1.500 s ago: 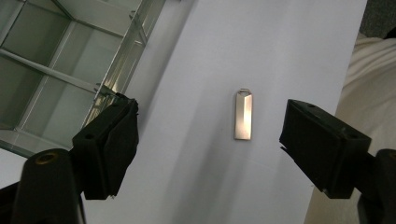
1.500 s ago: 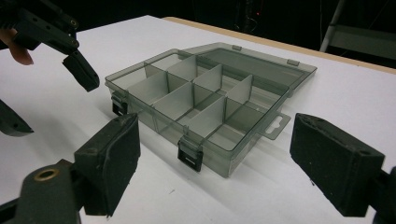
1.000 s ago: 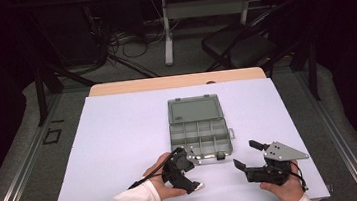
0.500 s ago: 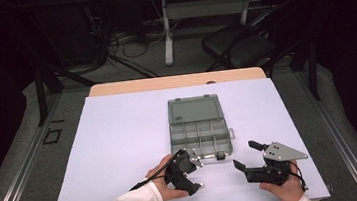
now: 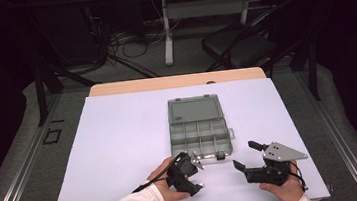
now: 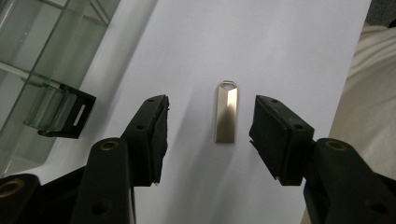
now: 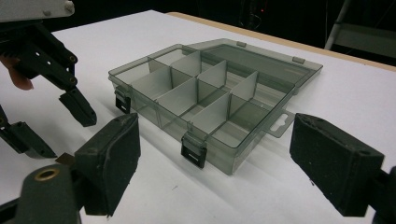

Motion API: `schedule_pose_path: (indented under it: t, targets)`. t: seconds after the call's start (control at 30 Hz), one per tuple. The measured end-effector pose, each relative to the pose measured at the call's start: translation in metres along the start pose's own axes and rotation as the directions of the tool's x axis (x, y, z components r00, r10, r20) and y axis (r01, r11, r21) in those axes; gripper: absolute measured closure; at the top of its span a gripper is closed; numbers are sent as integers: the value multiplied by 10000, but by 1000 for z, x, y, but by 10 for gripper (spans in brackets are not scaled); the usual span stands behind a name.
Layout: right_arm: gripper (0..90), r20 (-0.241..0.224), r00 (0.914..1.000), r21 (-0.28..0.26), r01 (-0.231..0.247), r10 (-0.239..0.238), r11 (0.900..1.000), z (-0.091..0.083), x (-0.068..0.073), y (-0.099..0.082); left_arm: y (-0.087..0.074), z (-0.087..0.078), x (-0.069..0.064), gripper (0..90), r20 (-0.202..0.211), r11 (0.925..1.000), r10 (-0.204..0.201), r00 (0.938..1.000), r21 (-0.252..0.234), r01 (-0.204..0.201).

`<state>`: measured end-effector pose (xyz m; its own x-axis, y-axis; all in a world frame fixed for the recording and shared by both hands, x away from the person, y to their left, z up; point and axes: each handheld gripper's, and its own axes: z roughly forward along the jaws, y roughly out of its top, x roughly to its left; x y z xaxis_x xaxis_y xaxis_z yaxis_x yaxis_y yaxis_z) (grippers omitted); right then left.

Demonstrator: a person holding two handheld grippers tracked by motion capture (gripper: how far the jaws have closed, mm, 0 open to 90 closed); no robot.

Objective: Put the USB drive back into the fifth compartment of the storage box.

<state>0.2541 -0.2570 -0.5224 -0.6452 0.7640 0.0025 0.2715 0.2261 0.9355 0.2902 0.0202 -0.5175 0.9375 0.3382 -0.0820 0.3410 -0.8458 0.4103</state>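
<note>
Silver USB stick (image 6: 226,112) between closing left hand-held gripper (image 6: 208,135) jaws (untouched, flat).

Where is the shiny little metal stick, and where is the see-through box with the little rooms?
metal USB stick (image 6: 226,112), left gripper view, middle of its silver body.
compartment box (image 7: 205,100), right gripper view, on a divider wall inside.

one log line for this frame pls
left gripper: jaws just closing around USB stick, pads not touching | right gripper: open, idle | organizer box: lid open, compartments look empty
</note>
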Motion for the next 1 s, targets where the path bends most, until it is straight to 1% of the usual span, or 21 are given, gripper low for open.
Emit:
schedule_pose_path:
  t: [0.07,0.1,0.27,0.4,0.43,0.5,0.63,0.8,0.9,1.0]
  targets:
    - [161,-4,10000,-1,5,-5,10000,0,0,0,0,1,-1,505,95,10000,-3,10000,-10,4]
    - [161,-5,10000,0,3,-3,10000,0,0,0,1,2,-2,513,92,10000,54,9999,-21,-54]
    - [161,-6,10000,-1,7,-7,10000,0,0,0,2,4,-4,538,141,10000,67,9999,-60,-66]
    - [162,-6,10000,-1,14,-14,10000,0,0,0,3,6,-5,566,60,9999,82,9999,-128,-81]
    - [162,10,10000,15,22,-22,10000,0,0,0,3,7,-6,580,65,9999,22,10000,-127,-21]
    - [161,6,10000,13,21,-21,10000,0,0,0,3,8,-6,600,67,10000,-35,10000,-90,36]
    - [161,-2,10000,-7,-1,1,10000,0,0,0,2,9,-8,648,-1,10000,0,10000,22,0]
    - [162,-13,10000,-3,12,-12,10000,0,0,0,3,10,-10,697,108,9997,224,9997,74,-225]
    - [163,-21,10000,-5,-5,5,10000,0,0,0,3,11,-12,724,-135,9990,413,9991,169,-411]
    - [164,-42,10000,10,18,-18,10000,0,0,0,3,12,-12,739,-177,9989,419,9990,210,-415]
